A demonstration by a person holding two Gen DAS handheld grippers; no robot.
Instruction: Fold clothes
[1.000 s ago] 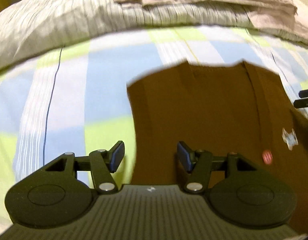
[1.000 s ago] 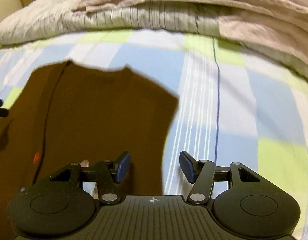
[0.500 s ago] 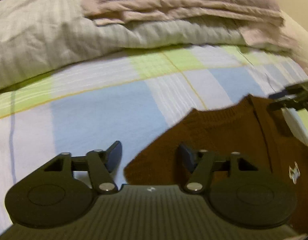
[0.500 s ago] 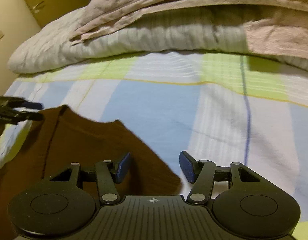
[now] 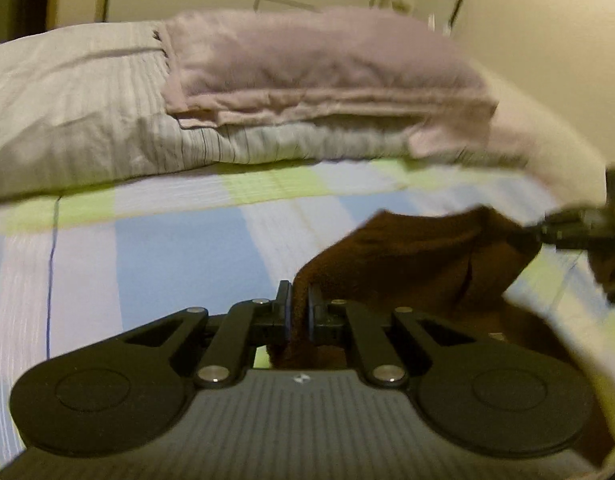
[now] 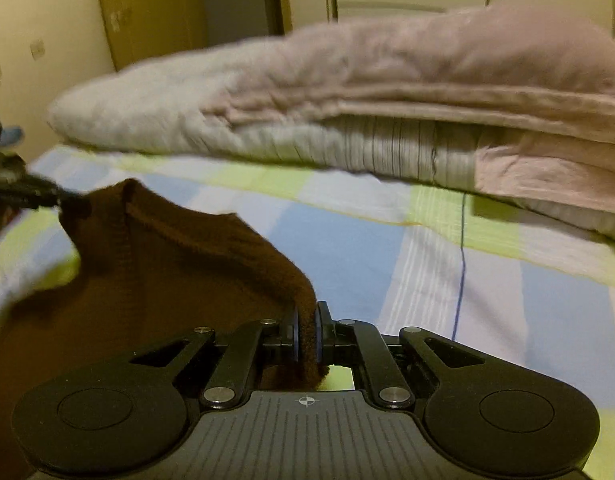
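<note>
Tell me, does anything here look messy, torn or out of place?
Nothing stands out. The brown garment hangs pinched by its corners in the left tool and right tool above the checked bedsheet, with no visible tears. The folded bedding behind looks tidy.

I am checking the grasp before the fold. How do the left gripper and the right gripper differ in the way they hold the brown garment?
The left gripper pinches the brown garment at its left corner; the right gripper pinches its right corner. The cloth stretches rightward from the left gripper, leftward from the right gripper. Both are shut on the same edge, lifted above the checked sheet.
</note>
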